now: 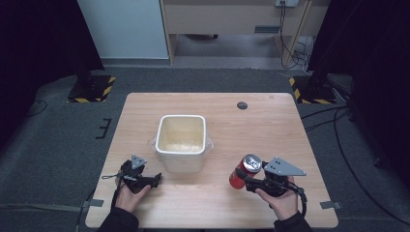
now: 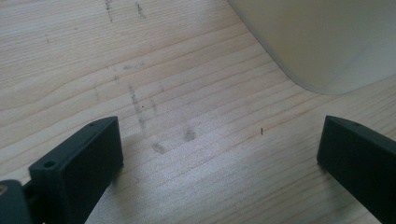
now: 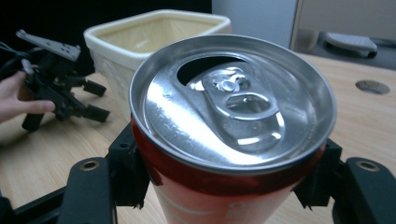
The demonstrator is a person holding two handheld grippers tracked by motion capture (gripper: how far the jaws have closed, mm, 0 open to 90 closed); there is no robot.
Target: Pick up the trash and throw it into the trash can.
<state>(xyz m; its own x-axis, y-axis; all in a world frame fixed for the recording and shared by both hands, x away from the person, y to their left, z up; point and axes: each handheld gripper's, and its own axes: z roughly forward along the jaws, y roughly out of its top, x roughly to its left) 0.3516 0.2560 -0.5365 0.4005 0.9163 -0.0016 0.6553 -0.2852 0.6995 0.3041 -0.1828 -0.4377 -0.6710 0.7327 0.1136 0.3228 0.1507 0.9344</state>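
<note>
A red drink can (image 1: 243, 171) with an opened silver top (image 3: 232, 100) stands upright at the table's front right, and my right gripper (image 1: 247, 179) is shut on it, one jaw on each side of its body. A cream square bin (image 1: 181, 141) with a clear liner stands at the table's middle. My left gripper (image 1: 155, 179) rests low on the table by the bin's front left corner, open, with bare wood between its jaws (image 2: 219, 154). The bin's wall (image 2: 322, 42) rises just beyond them. The left gripper (image 3: 86, 100) also appears in the right gripper view, beside the bin (image 3: 154, 37).
A wooden table (image 1: 270, 130) with a small dark round plug (image 1: 242, 105) near its far edge. Grey carpet surrounds it, with cables on the floor at right and black stands with yellow-striped bases at both far corners.
</note>
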